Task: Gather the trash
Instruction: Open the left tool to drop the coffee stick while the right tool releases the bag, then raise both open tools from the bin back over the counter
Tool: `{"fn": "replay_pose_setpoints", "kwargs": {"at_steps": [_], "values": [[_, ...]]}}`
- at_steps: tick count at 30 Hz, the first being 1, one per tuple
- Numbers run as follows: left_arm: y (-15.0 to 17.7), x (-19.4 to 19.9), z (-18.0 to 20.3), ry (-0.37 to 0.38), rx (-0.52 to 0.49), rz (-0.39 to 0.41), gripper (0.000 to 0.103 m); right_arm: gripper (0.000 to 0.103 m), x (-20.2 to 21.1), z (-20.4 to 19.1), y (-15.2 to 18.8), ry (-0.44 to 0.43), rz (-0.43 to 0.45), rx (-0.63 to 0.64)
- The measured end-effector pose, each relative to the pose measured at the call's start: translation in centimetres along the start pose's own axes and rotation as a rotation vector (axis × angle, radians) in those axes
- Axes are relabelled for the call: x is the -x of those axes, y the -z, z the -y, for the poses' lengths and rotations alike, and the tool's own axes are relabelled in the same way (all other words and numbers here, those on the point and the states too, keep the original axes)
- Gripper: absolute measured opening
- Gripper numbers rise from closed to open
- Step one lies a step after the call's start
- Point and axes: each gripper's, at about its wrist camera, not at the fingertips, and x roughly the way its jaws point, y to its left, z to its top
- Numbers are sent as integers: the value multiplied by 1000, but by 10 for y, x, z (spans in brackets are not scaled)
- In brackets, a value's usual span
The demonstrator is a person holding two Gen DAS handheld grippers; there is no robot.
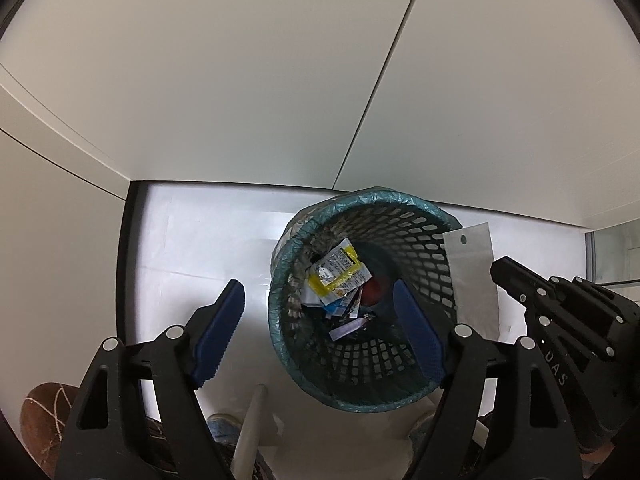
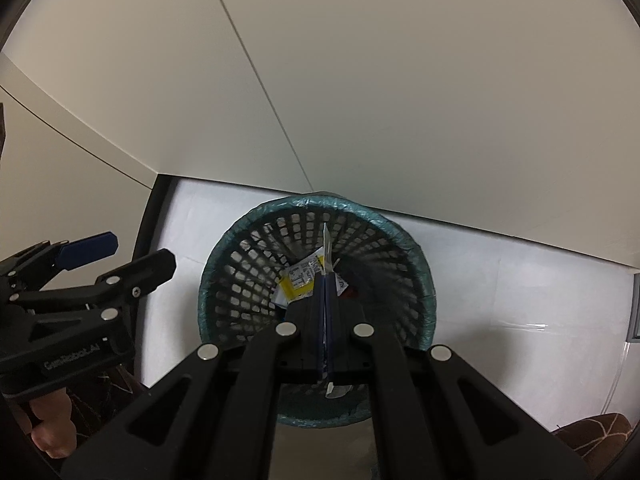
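A black mesh trash basket (image 1: 424, 240) with a teal liner stands on the white floor against the wall; it also shows in the right wrist view (image 2: 248, 280). Inside lie a yellow wrapper (image 1: 336, 272) and other scraps. My right gripper (image 2: 325, 280) is shut on a flat clear plastic bag (image 2: 327, 246), held edge-on over the basket's mouth. The left wrist view shows the same bag (image 1: 474, 280) above the basket's right rim. My left gripper (image 1: 320, 316) is open and empty, its right finger over the basket's mouth, its left finger outside the rim.
A white wall with a seam (image 1: 380, 80) rises behind the basket. A dark vertical frame edge (image 1: 124, 272) stands to the left. A brown patterned object (image 1: 44, 420) lies at the lower left. A pale pole (image 1: 250, 432) and shoes show at the bottom.
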Motion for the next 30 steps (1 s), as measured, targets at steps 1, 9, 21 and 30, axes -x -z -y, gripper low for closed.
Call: {"fn": "replay_pose_setpoints", "kwargs": {"at_steps": [1, 9, 21, 30], "values": [[0, -1, 0, -2, 2, -2, 76, 2, -2, -1, 0, -2, -2, 2], [2, -4, 0, -18, 1, -14, 76, 7, -6, 0, 1, -6, -16, -6], [0, 19, 2, -37, 6, 5, 76, 59, 38, 8, -4, 35, 72, -38], [3, 98, 13, -23, -29, 120, 81, 81, 123, 19, -3, 73, 181, -68]]}}
